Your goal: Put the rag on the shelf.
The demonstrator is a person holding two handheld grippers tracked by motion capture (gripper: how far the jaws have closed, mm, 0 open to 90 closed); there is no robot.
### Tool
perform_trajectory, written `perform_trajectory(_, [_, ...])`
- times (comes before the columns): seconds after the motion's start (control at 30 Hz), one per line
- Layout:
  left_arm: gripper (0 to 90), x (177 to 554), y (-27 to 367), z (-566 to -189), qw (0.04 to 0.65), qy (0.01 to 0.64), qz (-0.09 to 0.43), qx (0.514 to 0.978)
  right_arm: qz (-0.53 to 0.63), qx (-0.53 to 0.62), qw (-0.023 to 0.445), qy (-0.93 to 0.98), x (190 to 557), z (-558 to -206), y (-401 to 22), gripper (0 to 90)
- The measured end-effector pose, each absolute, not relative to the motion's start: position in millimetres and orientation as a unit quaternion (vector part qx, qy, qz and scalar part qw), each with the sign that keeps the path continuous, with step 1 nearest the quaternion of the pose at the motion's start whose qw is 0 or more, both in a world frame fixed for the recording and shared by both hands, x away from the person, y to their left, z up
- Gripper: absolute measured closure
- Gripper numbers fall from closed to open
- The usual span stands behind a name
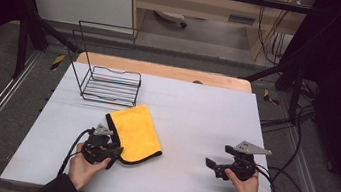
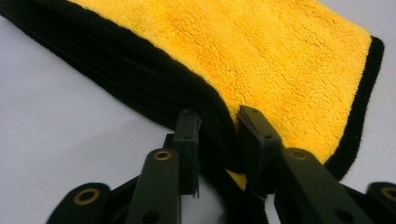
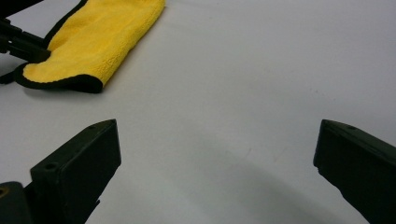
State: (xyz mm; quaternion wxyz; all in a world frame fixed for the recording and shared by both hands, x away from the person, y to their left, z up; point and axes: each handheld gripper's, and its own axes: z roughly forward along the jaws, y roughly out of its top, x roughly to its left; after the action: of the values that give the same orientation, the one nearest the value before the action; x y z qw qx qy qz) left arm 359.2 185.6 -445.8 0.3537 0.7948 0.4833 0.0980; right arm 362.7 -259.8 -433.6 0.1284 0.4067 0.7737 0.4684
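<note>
- Left claw point(image 2: 217, 135) clenched on the black-edged corner of the folded yellow cloth point(image 2: 261, 60).
- Right claw point(image 3: 217, 158) released, jaws wide over bare table point(image 3: 243, 84).

The white table point(image 1: 194, 124) holds a folded yellow cloth point(image 1: 135, 132) right at the left claw point(image 1: 109, 154), and a black wire rack point(image 1: 109, 85) farther behind it.

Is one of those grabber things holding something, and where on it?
Yes. The left gripper pinches the yellow cloth at its black-edged near corner. The right gripper is open and holds nothing.
</note>
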Motion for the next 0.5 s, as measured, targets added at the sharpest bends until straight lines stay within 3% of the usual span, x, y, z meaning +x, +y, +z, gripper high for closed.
perform_trajectory(0.17, [76.6,363,190,-446,0.364,0.482,0.08,0.793,0.469,0.407,0.126,0.773,363,-433,-260,1.2])
perform_trajectory(0.5, [79.6,364,198,-439,0.38,0.469,0.075,0.794,0.469,0.405,0.124,0.775,363,-433,-260,1.3])
